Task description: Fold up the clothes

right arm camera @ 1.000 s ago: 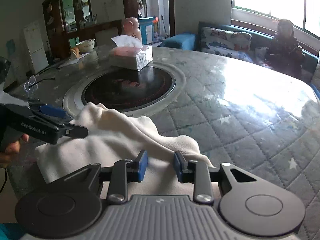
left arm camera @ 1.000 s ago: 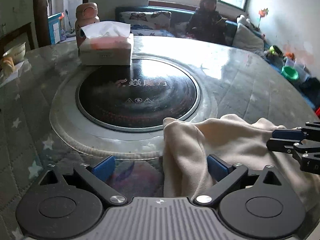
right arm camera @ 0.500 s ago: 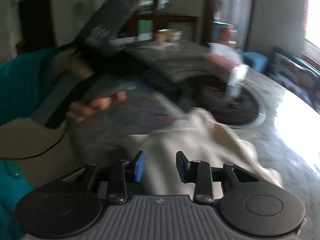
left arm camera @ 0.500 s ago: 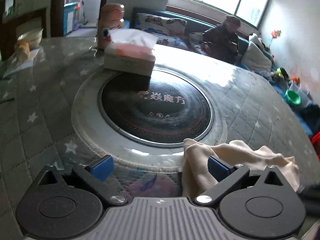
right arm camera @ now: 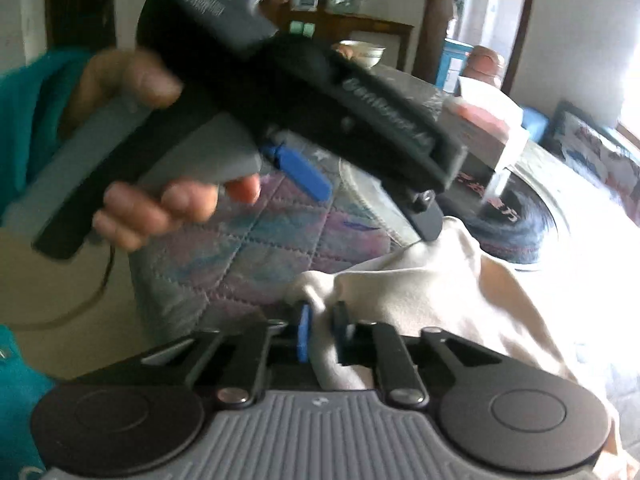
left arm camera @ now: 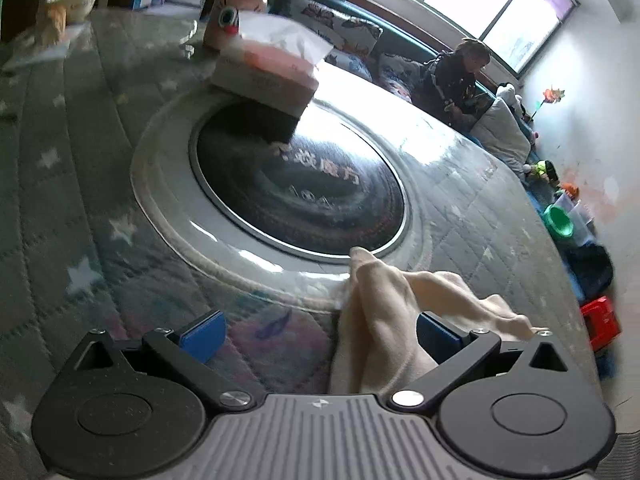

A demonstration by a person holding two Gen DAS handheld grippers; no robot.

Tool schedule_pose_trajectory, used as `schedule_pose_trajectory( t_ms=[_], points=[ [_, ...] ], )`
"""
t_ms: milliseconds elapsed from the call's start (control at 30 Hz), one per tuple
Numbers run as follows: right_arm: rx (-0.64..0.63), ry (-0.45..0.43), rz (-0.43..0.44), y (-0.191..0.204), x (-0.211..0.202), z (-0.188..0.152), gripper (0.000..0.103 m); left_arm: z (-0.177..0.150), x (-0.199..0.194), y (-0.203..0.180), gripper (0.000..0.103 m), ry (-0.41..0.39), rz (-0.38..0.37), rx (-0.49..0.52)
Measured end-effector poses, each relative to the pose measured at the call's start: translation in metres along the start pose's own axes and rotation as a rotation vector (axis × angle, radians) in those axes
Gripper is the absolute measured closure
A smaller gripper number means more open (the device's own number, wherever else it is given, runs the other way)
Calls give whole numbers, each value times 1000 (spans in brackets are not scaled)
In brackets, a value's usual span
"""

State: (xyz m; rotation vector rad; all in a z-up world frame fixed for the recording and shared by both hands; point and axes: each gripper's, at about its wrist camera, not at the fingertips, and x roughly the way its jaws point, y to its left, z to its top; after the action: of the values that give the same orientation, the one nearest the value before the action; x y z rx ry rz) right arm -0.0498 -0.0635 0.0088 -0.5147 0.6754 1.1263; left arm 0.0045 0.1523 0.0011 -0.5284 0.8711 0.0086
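My right gripper [right arm camera: 320, 332] has just pinched shut on a fold of the cream knit garment [right arm camera: 432, 292], which lies bunched on the quilted table beside the round black hotplate [left arm camera: 300, 184]. My left gripper [left arm camera: 318, 334] gapes wide, grasping nothing, cloth draped against one pad. First fold can begin.

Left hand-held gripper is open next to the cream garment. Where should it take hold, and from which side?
Judging by the left wrist view, grip the raised fold ridge of the cream garment at its near left edge, coming in from the left hand-held gripper's open side, over the bare quilted table cover. The ridge stands up there, thin enough to pinch. The right hand-held gripper already pinches another fold.
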Motion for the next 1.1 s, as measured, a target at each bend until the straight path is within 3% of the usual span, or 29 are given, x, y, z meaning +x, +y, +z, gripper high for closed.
schedule_pose_trajectory(
  t_ms=[300, 433, 533, 633, 700, 767, 900, 1033, 1100],
  points=[
    [165, -137, 90, -33, -54, 2, 95, 0, 10, -18, 0, 44, -32, -23],
    [192, -168, 103, -39, -62, 4, 96, -2, 16, -27, 4, 69, -82, -41],
    [196, -183, 116, -39, -66, 0, 96, -4, 20, -34, 15, 86, -117, -44],
    [206, -198, 122, -39, -68, -3, 96, -4, 22, -36, 33, 92, -124, -52],
    [212, -202, 122, -41, -67, -4, 96, -4, 24, -32, 57, 103, -133, -78],
    [215, -197, 130, -42, -64, -5, 96, -5, 26, -29, 68, 113, -142, -98],
    [224, -197, 122, -44, -64, -11, 92, -6, 27, -27, 79, 115, -136, -92],
    [265, -198, 82, -55, -77, -23, 89, -6, 27, -28, 79, 115, -131, -81],
    [300, -193, 32, -64, -86, -33, 79, -7, 27, -31, 79, 113, -125, -59]
  ],
)
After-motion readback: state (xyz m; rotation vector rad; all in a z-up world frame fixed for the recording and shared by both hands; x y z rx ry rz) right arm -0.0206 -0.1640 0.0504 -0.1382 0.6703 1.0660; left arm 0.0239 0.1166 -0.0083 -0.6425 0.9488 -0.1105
